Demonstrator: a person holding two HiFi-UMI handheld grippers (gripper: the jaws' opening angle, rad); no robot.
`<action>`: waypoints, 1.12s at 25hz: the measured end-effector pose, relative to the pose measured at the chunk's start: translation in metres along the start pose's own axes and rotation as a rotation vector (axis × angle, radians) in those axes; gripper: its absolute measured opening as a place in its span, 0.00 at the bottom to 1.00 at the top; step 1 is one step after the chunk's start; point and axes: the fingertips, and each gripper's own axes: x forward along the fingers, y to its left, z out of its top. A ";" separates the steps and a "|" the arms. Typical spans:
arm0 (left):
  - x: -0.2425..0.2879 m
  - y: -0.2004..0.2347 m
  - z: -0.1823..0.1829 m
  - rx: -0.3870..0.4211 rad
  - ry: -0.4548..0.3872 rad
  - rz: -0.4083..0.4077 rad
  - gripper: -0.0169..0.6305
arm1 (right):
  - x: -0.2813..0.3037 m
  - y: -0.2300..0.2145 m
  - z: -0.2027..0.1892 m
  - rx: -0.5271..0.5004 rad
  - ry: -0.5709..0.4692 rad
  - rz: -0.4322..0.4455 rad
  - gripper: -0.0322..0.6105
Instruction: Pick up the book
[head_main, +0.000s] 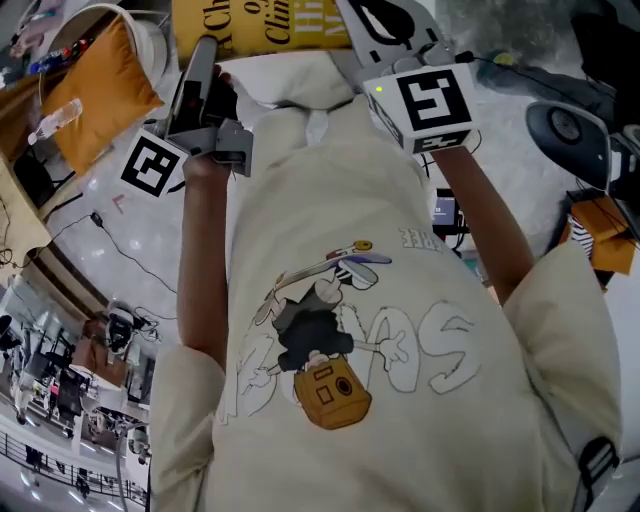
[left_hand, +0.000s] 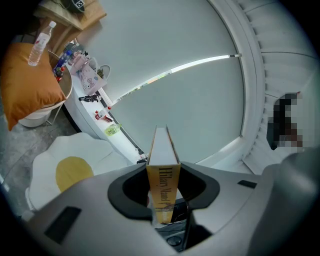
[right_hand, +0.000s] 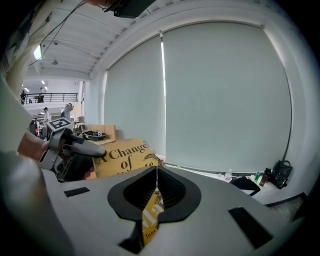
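Up before the chest, the stiff yellow hardcover book (head_main: 262, 28) is clamped across its thickness by the left gripper (head_main: 203, 62) and at a thin cover edge by the right gripper (head_main: 388, 22); it is judged rather heavy.

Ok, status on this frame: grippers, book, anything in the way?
Left gripper shut on yellow printed book, spine end. Right gripper shut on its thin cover edge. Book aloft between both. Nothing seen blocking.
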 end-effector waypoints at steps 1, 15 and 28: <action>0.000 -0.003 0.001 0.002 -0.001 -0.002 0.25 | -0.001 0.001 0.005 -0.005 -0.005 0.009 0.09; -0.013 -0.011 0.007 -0.040 -0.054 0.023 0.25 | 0.006 -0.005 0.014 0.046 -0.020 0.065 0.09; -0.007 -0.030 0.007 -0.060 -0.064 -0.020 0.25 | 0.020 -0.015 0.047 0.025 -0.048 0.169 0.09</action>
